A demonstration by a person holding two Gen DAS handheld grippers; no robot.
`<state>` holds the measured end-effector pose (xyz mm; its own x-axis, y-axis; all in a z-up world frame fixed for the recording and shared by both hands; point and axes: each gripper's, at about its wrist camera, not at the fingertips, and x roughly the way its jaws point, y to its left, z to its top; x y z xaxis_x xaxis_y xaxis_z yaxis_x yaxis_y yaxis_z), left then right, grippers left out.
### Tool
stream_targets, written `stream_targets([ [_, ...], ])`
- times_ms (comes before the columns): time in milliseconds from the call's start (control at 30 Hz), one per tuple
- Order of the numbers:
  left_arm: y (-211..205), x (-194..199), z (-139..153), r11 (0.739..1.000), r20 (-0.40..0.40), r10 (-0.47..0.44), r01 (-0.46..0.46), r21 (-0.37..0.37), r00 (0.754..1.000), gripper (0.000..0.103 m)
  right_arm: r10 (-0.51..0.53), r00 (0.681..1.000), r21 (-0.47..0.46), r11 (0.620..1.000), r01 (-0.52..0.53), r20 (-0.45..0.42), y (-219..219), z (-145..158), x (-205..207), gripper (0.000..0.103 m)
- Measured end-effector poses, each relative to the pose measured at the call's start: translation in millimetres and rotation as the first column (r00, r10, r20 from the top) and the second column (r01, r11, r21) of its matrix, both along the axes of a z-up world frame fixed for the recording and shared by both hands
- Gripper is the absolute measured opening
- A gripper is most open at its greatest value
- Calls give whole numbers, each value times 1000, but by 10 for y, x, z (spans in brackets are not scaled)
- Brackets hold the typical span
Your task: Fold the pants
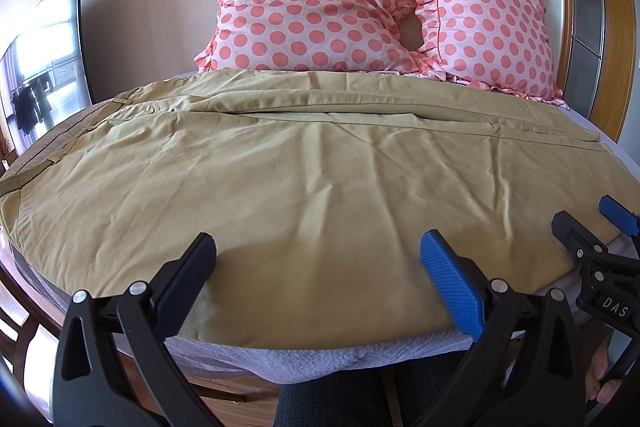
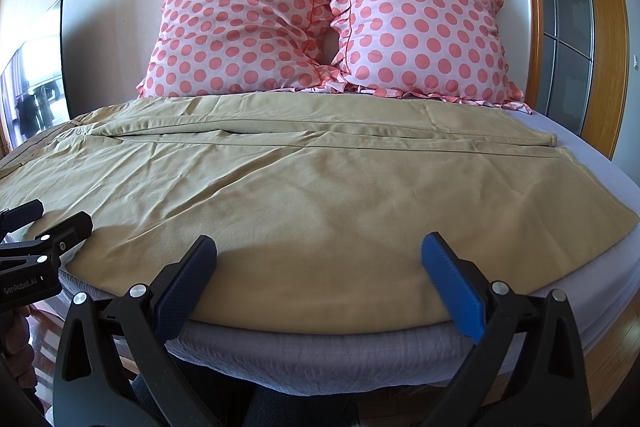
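Observation:
Tan pants [image 1: 280, 179] lie spread flat across the bed, waistband at the left, legs running to the right; they also show in the right wrist view [image 2: 320, 195]. My left gripper [image 1: 318, 259] is open and empty, its fingers hovering over the near hem of the pants at the bed's front edge. My right gripper [image 2: 318, 259] is open and empty too, over the near edge of the pants further right. The right gripper shows at the right of the left wrist view [image 1: 584, 223], and the left gripper shows at the left of the right wrist view [image 2: 52, 219].
Two pink polka-dot pillows [image 1: 312, 3] [image 2: 424, 27] lean on the wall at the bed's head. A lilac-grey sheet [image 2: 320, 351] covers the mattress. A dark screen [image 1: 44, 59] stands at the left; a wooden door frame [image 2: 600, 47] at the right.

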<state>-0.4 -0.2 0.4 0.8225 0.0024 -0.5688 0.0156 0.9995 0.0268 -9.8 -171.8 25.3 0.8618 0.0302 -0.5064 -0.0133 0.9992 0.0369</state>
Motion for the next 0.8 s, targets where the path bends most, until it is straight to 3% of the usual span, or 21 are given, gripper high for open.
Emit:
stream_targets([
  [533,-7,4,-4,1000,2,-4,4,0,1000,101,7,1000,-3,1000,-7,14,16,-14,-14,102],
  [667,84,78,106,999,-36,-24,22,-41,999,101,42,998,56,998,-40,-36,-197,221,158,102],
  [733,175,131,280,998,1,-9,9,-61,1000,101,-19,1000,81,997,18,7,-442,487,298,102],
  [800,253,190,475,999,44,16,-14,-49,999,101,-111,994,87,990,111,-6,-735,736,565,102],
])
